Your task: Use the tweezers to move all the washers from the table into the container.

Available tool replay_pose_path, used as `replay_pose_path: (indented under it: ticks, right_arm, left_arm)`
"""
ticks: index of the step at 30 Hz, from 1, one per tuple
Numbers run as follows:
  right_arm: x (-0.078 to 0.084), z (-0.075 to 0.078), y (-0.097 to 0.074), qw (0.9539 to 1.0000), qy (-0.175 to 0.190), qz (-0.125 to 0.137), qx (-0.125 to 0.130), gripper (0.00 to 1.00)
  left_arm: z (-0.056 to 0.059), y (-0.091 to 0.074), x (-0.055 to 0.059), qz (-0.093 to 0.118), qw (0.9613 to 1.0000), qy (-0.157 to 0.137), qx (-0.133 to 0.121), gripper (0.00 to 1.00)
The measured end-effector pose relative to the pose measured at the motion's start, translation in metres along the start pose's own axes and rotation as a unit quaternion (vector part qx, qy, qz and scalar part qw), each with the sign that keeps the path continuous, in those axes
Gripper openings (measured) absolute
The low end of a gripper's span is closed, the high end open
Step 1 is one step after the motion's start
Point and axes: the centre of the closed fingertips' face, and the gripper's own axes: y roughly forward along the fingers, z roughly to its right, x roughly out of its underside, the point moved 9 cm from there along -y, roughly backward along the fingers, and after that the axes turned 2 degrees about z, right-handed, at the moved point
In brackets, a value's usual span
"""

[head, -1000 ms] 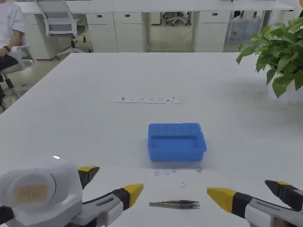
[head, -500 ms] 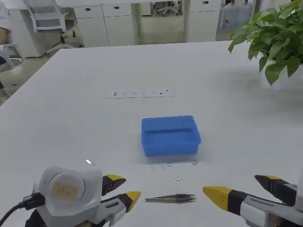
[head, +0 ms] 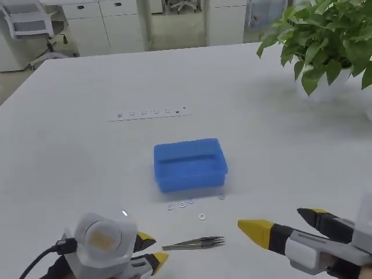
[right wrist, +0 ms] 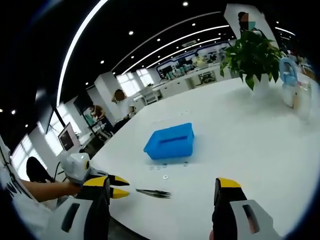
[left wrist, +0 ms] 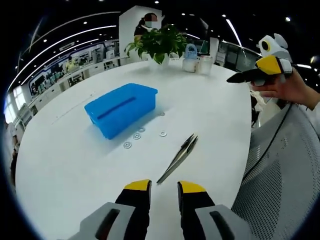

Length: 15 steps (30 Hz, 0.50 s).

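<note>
The left gripper (head: 152, 249) and right gripper (head: 271, 218) look like twins: chunky pale grey plastic shells, black jaws, bright yellow wedge-shaped tips. Left one's also got a black cable (head: 46, 253) coming off its near-left side.

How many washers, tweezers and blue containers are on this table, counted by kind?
Washers: 5
Tweezers: 1
Container: 1
Total: 7

A blue rectangular container (head: 189, 164) is sitting upright at the centre of the head view. Five small silver washers (head: 182, 204) are lying scattered just below it. Thin metal tweezers (head: 195, 243) are lying flat lower still, split end pointing right.
</note>
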Motion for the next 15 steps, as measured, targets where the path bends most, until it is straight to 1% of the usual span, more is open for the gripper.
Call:
replay_pose_path:
  ticks: [3,6,8,9,11,13,14,15]
  right_arm:
    - [0.001,0.002,0.001,1.0,0.003,-0.002,0.0,0.85]
    - [0.002,0.002,0.002,1.0,0.003,-0.003,-0.002,0.85]
    - [0.002,0.002,0.003,1.0,0.002,-0.005,-0.003,0.85]
    - [0.002,0.003,0.003,1.0,0.002,-0.006,-0.004,0.85]
    - [0.003,0.003,0.004,0.9999,0.002,-0.008,-0.006,0.85]
    - [0.004,0.003,0.004,0.9999,0.002,-0.01,-0.008,0.85]
    - [0.004,0.003,0.004,0.9999,0.002,-0.011,-0.009,0.85]
    - [0.004,0.002,0.004,0.9999,0.002,-0.011,-0.01,0.85]
  left_arm:
    - [-0.003,0.007,-0.002,-0.003,1.0,0.008,0.001,0.17]
    - [-0.006,0.015,-0.002,-0.014,0.9999,0.01,0.002,0.16]
    - [-0.005,0.019,-0.001,-0.03,0.9991,0.029,0.007,0.14]
    - [-0.005,0.021,-0.001,-0.033,0.9988,0.034,0.007,0.15]
    - [-0.003,0.025,-0.001,-0.039,0.9981,0.045,0.017,0.14]
    - [-0.002,0.028,-0.001,-0.046,0.9972,0.057,0.019,0.13]
    - [-0.002,0.03,-0.002,-0.042,0.9974,0.055,0.02,0.12]
    - [-0.001,0.034,-0.004,-0.04,0.9975,0.052,0.026,0.1]
